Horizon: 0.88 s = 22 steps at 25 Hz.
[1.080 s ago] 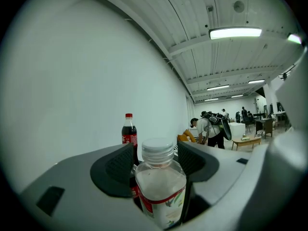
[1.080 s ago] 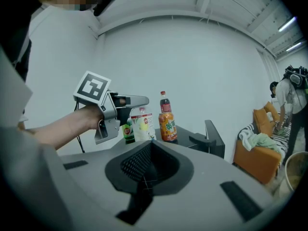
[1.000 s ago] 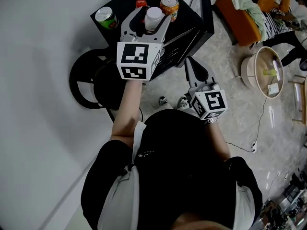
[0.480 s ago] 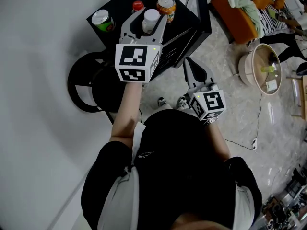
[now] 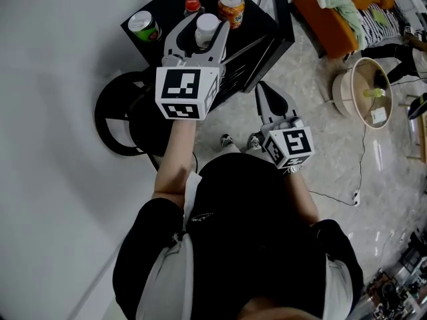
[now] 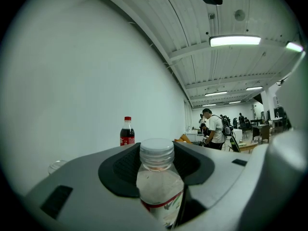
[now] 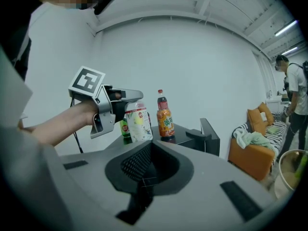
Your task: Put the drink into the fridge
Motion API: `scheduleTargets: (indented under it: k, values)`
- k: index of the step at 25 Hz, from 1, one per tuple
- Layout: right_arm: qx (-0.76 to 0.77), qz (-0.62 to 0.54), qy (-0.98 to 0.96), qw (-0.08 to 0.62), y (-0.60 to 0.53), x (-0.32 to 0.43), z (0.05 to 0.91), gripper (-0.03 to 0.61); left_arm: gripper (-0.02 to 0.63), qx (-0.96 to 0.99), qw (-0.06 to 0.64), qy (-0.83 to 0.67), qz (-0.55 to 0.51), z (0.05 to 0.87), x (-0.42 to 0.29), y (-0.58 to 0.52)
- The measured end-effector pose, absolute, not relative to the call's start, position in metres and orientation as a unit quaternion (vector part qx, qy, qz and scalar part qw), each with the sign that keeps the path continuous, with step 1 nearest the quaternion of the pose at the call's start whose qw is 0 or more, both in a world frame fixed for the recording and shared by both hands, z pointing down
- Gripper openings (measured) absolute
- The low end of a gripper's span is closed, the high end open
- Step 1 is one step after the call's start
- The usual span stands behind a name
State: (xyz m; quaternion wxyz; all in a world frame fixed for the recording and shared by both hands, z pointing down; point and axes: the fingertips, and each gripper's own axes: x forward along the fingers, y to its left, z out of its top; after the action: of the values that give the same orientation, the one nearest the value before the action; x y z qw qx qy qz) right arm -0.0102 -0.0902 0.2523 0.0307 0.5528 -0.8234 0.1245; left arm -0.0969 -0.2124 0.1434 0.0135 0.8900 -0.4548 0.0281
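As its jaws have just been closing, left hand-held gripper (image 5: 201, 33) clamps the red-banded bottle (image 6: 158, 186); right hand-held gripper (image 7: 143, 174) clenched, empty.

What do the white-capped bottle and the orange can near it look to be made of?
White-capped bottle: likely clear plastic, glossy; the wall is see-through and the screw cap is ribbed. Orange can: probably metal, going by its silvery rimmed top; the side is printed orange.

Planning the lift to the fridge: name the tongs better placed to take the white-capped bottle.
Left. The left tongs have just been closing on the white-capped bottle between their jaws; the right tongs are shut, empty and held back from it.
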Motion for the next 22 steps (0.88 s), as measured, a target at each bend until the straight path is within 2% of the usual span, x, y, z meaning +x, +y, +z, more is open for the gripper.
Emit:
scheduleTargets:
  k: [13,22]
  values:
    - [0.549,0.138,-0.824,0.021,-0.068,0.001,0.262,0.014,0.207,0.894,0.011,-0.449,0.008,0.140,-0.084,-0.163]
    - [0.533,0.162,-0.830,0.016,-0.041,0.045,0.274,0.014,0.207,0.877,0.011,-0.481,0.006,0.149,-0.058,-0.125]
